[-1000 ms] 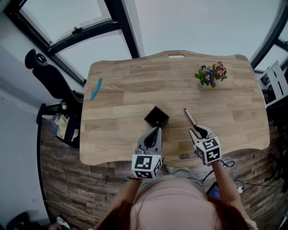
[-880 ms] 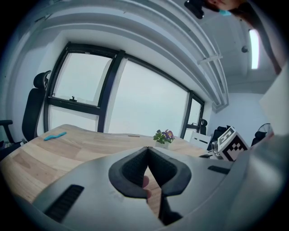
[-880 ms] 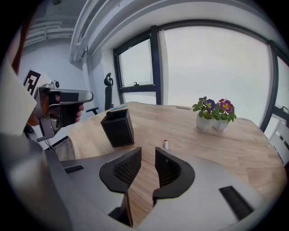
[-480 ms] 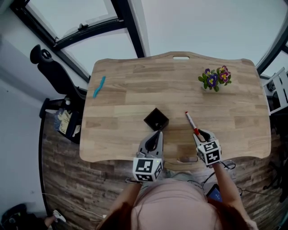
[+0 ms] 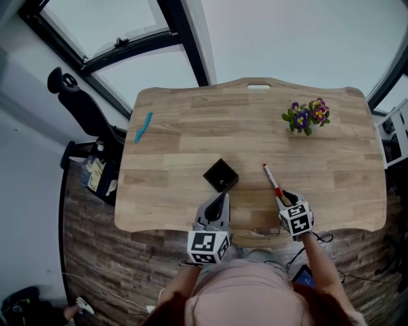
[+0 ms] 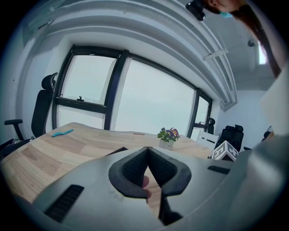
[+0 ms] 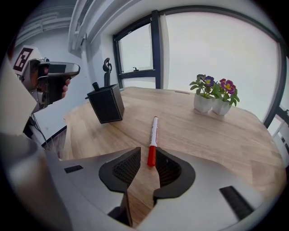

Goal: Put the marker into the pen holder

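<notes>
Left tool [image 5: 222, 196] points forward, jaws pressed together. Right tool [image 5: 285, 197] alongside, well apart from left, jaws apart. Both forearms extended from body.

Soft, even daylight comes through the windows [image 5: 83, 19] beyond the table [image 5: 191, 134], whose wood shows only faint shadows. The panes wash out to pale white. Both gripper views bend and darken at their edges; the marker [image 7: 153, 140] on the table looks sharp.

Pen holder [image 5: 221, 175] left of marker [image 5: 272, 179], both on table [image 5: 185, 127]
</notes>
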`<state>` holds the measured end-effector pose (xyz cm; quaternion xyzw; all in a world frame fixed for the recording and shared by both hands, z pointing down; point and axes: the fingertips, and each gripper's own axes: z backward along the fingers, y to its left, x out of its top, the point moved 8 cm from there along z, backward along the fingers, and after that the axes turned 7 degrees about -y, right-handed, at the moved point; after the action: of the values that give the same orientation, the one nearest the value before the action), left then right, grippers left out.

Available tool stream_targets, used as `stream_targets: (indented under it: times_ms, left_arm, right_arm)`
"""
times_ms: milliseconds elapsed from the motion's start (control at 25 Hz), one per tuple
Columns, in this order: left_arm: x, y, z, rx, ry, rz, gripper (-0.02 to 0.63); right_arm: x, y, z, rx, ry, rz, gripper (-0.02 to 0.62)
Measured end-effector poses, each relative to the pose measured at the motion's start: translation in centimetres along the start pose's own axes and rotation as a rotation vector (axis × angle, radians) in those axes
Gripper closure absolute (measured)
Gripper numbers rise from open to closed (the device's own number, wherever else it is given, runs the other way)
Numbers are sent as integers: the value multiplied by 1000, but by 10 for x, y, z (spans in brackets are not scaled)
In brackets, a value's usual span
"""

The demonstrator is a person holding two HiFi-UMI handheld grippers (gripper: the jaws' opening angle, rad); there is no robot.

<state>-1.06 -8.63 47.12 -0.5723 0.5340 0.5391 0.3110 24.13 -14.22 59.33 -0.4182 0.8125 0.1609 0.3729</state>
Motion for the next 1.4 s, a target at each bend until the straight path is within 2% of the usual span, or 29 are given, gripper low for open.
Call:
stream_targets:
  times_ms: [760, 920, 1040, 1400]
  left_arm:
    - [4, 0, 5, 19, 12, -3, 604]
    - [4, 2, 6, 19, 15, -7, 604]
    - [5, 5, 6, 19, 16, -8, 604]
    - [10, 13, 9, 9, 9, -13, 604]
  right_arm:
    - [-16, -7, -18, 7, 48, -19, 503]
    - [-16, -8, -19, -3, 12, -16, 506]
    - [-18, -7, -18, -22, 6, -28, 538]
    - [-19, -4, -16, -53, -19, -13, 541]
